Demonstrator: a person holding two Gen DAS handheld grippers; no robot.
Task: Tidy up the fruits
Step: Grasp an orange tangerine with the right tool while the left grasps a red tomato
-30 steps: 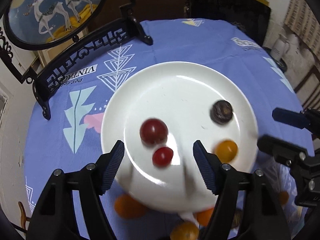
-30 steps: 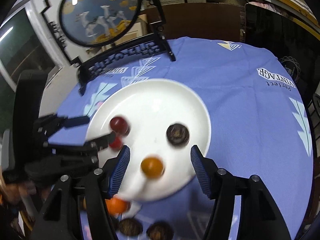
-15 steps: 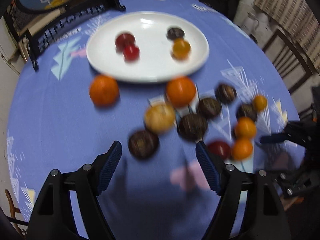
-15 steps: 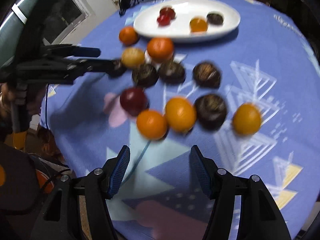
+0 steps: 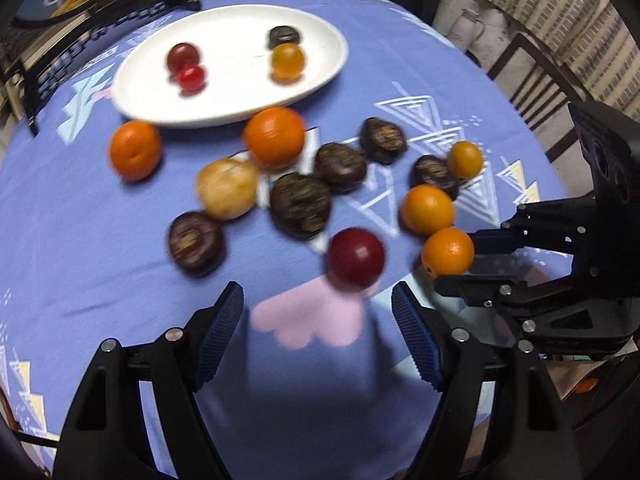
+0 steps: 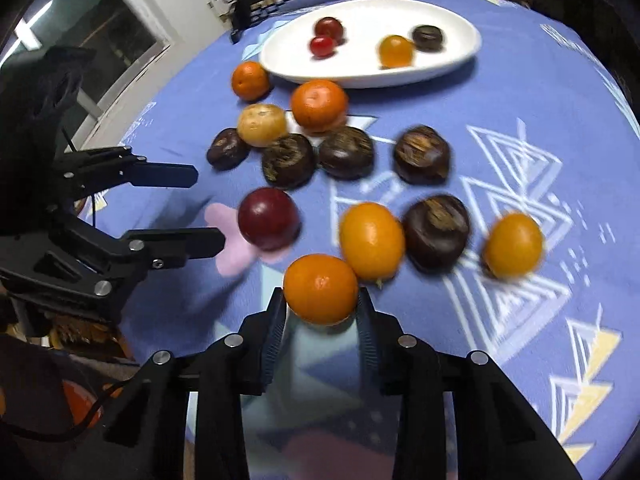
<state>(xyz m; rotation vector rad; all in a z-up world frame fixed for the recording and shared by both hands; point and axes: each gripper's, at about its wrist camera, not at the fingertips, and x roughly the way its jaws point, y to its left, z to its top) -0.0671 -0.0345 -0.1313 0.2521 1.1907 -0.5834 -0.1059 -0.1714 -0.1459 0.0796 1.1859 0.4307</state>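
A white plate (image 5: 232, 108) (image 6: 360, 76) at the far side of the blue cloth holds two red fruits, a yellow-orange one and a dark one. Several loose oranges, dark brown fruits and a tan one lie nearer. My right gripper (image 6: 322, 296) (image 5: 456, 262) is shut on a small orange (image 6: 320, 288) (image 5: 448, 256) at the pile's near edge, a pad pressing each side. My left gripper (image 5: 318, 296) (image 6: 208, 208) is open and empty, just short of a dark red plum (image 5: 356, 258) (image 6: 269, 218) on a pink patch.
A black ornate stand (image 5: 100, 20) with a round painted panel rises behind the plate. A wooden chair (image 5: 528, 68) and a white jug (image 5: 468, 28) stand beyond the table's right edge. Bare cloth (image 6: 560, 340) stretches toward the right in the right wrist view.
Both grippers drew back from over the plate to the loose pile. In the last half second the right jaws closed on the small orange; the left jaws stayed open.
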